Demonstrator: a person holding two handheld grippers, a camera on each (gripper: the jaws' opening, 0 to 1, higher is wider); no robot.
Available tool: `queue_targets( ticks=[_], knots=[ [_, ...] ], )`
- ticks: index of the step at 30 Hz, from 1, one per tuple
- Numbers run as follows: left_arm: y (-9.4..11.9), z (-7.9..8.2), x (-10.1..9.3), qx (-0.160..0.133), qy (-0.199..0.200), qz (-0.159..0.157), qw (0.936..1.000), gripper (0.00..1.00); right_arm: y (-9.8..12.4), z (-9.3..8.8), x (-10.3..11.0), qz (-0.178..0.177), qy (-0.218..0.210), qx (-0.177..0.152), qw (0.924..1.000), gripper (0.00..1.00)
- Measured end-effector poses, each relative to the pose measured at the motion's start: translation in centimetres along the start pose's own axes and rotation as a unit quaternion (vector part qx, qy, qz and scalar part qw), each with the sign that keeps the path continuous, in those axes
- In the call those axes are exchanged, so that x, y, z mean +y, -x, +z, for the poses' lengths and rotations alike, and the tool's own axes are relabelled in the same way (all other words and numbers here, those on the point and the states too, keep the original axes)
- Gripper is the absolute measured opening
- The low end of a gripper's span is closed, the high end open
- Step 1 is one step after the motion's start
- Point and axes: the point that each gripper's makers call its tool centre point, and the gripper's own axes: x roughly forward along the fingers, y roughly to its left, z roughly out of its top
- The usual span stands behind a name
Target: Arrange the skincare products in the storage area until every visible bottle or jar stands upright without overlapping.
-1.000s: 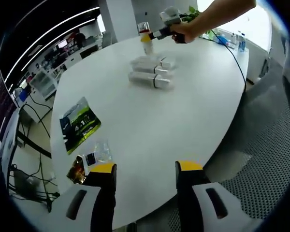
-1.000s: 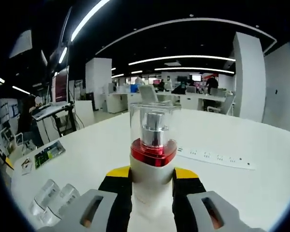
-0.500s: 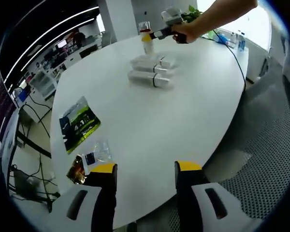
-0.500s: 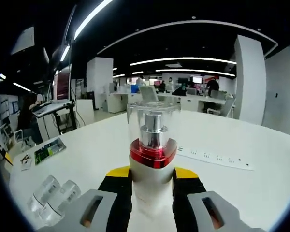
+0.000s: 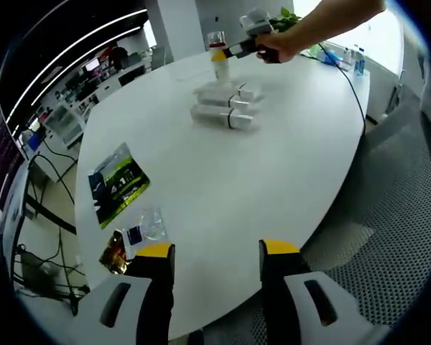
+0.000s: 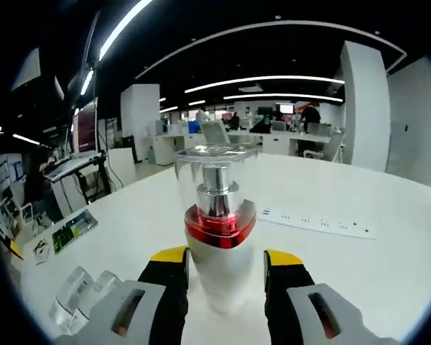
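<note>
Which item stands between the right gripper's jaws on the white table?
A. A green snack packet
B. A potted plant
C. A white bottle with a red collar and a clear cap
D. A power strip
C: the right gripper view shows the bottle upright between the right gripper jaws, which now stand slightly apart from its sides.

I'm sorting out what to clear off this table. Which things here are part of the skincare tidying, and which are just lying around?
Part of the job:
- pump bottle with red collar and clear cap, between the right gripper jaws
- two lying bottles mid-table

Just lying about:
- green packet
- small clear packet and shiny wrapper near the table edge
- power strip
- cable
</note>
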Motion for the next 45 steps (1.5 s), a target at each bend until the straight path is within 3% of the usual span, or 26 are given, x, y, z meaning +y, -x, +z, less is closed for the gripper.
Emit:
queue_targets(
  ticks=[4,8,11,15,18,20,24,26,27,28,30,34,39,42,45],
  knots=[
    [0.1,0.1,0.0,0.000,-0.001,0.000,1.0000,0.43,0.7,-1.2,0.0,-0.007,0.000,0.019,0.9998,0.39],
    [0.1,0.1,0.1,-0.001,0.000,0.002,1.0000,0.43,2.0,-3.4,0.8,-0.010,-0.040,0.043,0.9982,0.39],
    [0.1,0.0,0.1,-0.001,0.000,0.004,1.0000,0.42,3.2,-5.1,2.7,-0.007,-0.051,0.080,0.9954,0.35],
    [0.1,-0.2,-0.3,0.005,-0.001,-0.006,1.0000,0.34,3.5,-5.4,4.7,-0.011,-0.089,0.092,0.9918,0.29],
    [0.1,-0.1,-0.2,0.003,0.001,-0.005,1.0000,0.36,3.0,-5.4,6.5,0.001,-0.099,0.109,0.9892,0.31],
    [0.0,-0.1,-0.2,0.004,0.000,-0.005,1.0000,0.36,2.5,-5.7,7.9,0.019,-0.095,0.128,0.9871,0.35],
    [0.0,-0.2,-0.2,0.006,-0.001,-0.006,1.0000,0.35,1.8,-7.7,8.2,0.004,-0.038,0.195,0.9801,0.32],
    [0.0,-0.2,-0.2,0.007,0.000,-0.006,1.0000,0.35,1.3,-7.5,8.5,-0.001,-0.050,0.188,0.9808,0.29],
    [0.0,-0.2,-0.2,0.007,-0.001,-0.005,1.0000,0.35,1.3,-7.9,8.4,-0.009,-0.043,0.206,0.9776,0.28],
    [0.0,-0.2,-0.2,0.007,-0.001,-0.004,1.0000,0.35,1.6,-8.5,8.2,-0.019,-0.023,0.229,0.9730,0.26],
    [0.0,-0.3,-0.1,0.008,0.000,-0.004,1.0000,0.34,1.4,-8.7,8.2,-0.021,0.018,0.239,0.9707,0.26],
    [0.0,-0.2,-0.1,0.007,-0.001,-0.002,1.0000,0.34,1.0,-9.1,8.5,-0.019,0.052,0.248,0.9671,0.26],
    [0.0,-0.2,0.0,0.009,-0.001,0.000,1.0000,0.34,0.8,-9.1,8.0,-0.024,0.031,0.248,0.9680,0.21],
    [0.0,-0.3,-0.1,0.010,-0.003,-0.002,0.9999,0.35,1.0,-8.9,7.8,-0.020,-0.008,0.242,0.9700,0.17],
    [0.0,-0.3,0.0,0.011,-0.002,-0.001,0.9999,0.35,1.6,-8.9,7.7,-0.011,-0.004,0.249,0.9685,0.15]
  ],
)
